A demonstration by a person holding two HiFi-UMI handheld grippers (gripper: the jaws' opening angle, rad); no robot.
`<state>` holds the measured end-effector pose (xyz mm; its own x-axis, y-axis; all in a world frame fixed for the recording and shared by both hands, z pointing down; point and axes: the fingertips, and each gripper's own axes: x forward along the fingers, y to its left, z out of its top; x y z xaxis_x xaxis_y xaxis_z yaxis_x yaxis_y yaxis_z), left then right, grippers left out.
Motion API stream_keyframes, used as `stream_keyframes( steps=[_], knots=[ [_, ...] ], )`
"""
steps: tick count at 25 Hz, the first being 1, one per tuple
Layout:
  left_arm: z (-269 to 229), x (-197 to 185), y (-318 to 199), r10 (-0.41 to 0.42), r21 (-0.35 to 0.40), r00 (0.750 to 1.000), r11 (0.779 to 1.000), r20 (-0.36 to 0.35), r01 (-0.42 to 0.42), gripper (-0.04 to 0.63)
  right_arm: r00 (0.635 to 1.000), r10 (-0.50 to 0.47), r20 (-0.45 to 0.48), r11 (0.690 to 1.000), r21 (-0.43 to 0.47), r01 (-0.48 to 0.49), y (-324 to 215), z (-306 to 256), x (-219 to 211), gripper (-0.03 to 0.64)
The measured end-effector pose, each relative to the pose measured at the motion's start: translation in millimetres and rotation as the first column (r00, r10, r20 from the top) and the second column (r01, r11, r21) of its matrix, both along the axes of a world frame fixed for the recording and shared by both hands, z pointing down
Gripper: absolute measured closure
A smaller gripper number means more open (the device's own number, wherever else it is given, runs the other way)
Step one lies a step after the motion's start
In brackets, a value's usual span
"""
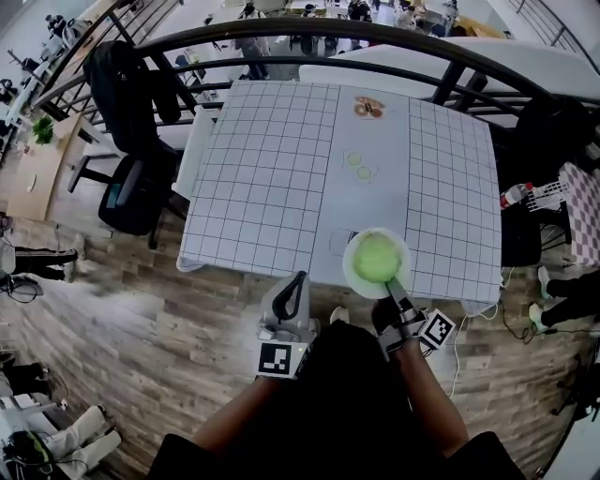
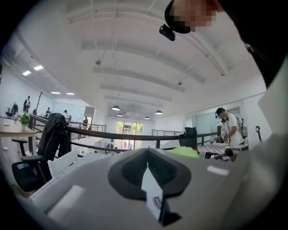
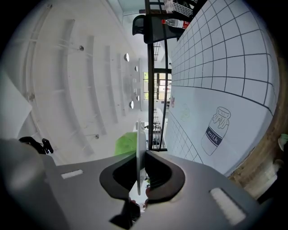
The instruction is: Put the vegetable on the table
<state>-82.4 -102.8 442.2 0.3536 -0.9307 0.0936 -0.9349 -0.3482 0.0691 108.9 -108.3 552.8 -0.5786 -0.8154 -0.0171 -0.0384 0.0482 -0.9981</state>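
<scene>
This is an open-plan office. A black railing (image 1: 309, 28) curves behind the gridded surface (image 1: 272, 178). An office chair (image 1: 131, 192) draped with a jacket (image 1: 117, 84) stands on the wooden floor (image 1: 141, 328). A wooden desk (image 1: 33, 178) sits nearby, people (image 1: 251, 11) work beyond, and round ceiling lights (image 2: 116, 108) hang overhead.

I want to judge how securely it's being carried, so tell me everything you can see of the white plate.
The plate is round, white, thin and rigid-looking, with a shallow raised rim. A pale green rounded vegetable fills most of it. It sits roughly level at the near edge of the table with its gridded cloth; whether it rests there or hangs just above cannot be told. The right gripper has its jaws closed on the plate's near rim, which appears edge-on in the right gripper view.
</scene>
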Motion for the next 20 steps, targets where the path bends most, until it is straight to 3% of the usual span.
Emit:
stream_keyframes(
  steps=[14, 20],
  knots=[
    [-16, 37, -45, -0.001, 0.058, 1.000, 0.998, 0.014, 0.000, 0.586, 0.999, -0.042, -0.002, 0.999, -0.035, 0.042, -59, 50, 23, 0.597],
    [-9, 47, -50, -0.001, 0.038, 1.000, 0.999, 0.024, 0.000, 0.586, 0.998, -0.059, -0.005, 0.997, -0.055, 0.059, -87, 79, 29, 0.597]
  ],
)
